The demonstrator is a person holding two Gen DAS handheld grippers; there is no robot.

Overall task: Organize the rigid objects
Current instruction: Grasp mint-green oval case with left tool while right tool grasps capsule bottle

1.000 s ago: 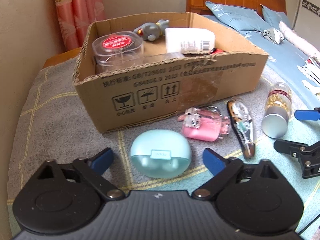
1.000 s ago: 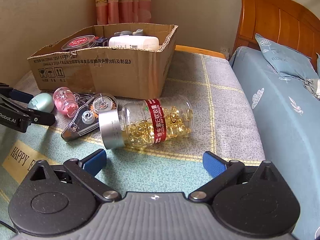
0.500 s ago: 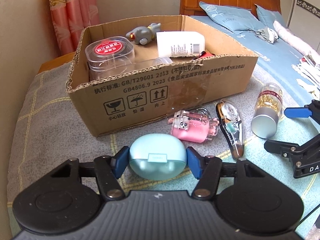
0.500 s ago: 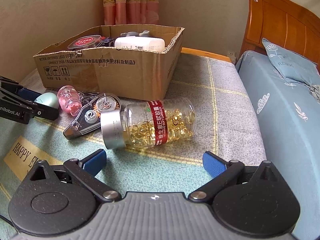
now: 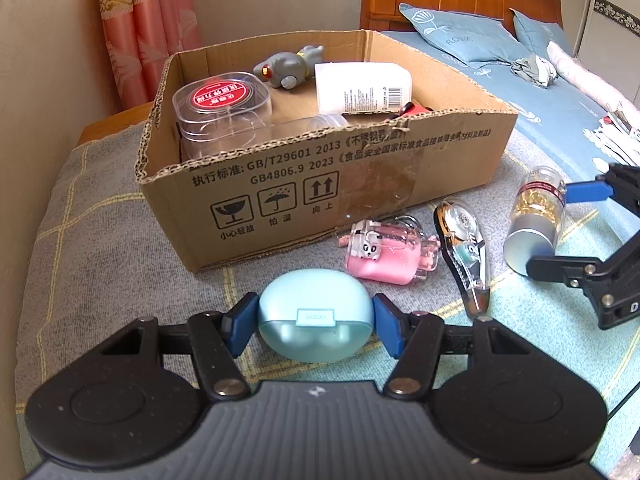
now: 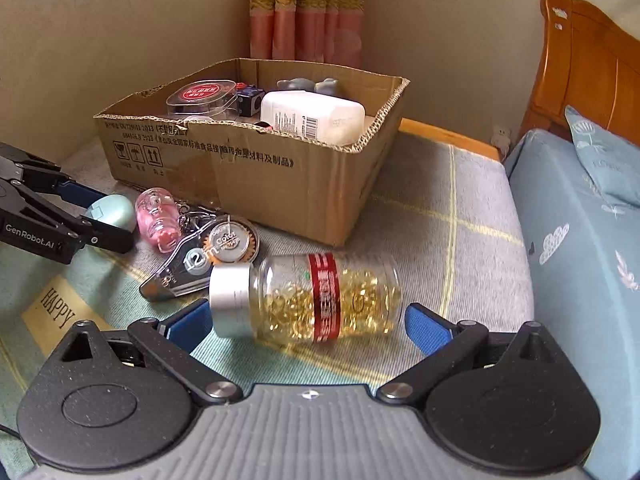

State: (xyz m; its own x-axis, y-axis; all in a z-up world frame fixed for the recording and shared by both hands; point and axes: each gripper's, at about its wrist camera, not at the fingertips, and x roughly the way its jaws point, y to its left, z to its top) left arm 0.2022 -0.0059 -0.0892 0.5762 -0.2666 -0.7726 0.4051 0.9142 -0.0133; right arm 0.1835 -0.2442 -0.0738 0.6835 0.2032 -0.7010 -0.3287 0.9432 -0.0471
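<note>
Grey checked bedding (image 5: 100, 240) carries a cardboard box (image 5: 320, 184) near the wall. Left claw (image 5: 316, 322) has just closed, its blue pads pressing both sides of the pale blue earbud case (image 5: 316, 320). Right claw (image 6: 308, 328) stands wide around the lying capsule bottle (image 6: 320, 296), pads apart from it.

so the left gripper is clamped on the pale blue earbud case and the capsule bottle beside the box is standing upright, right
Not quite. The capsule bottle is lying on its side, its silver cap toward the correction tape, as the right wrist view shows. The rest holds: the left gripper is clamped on the pale blue earbud case, and the bottle is beside the cardboard box.
</note>
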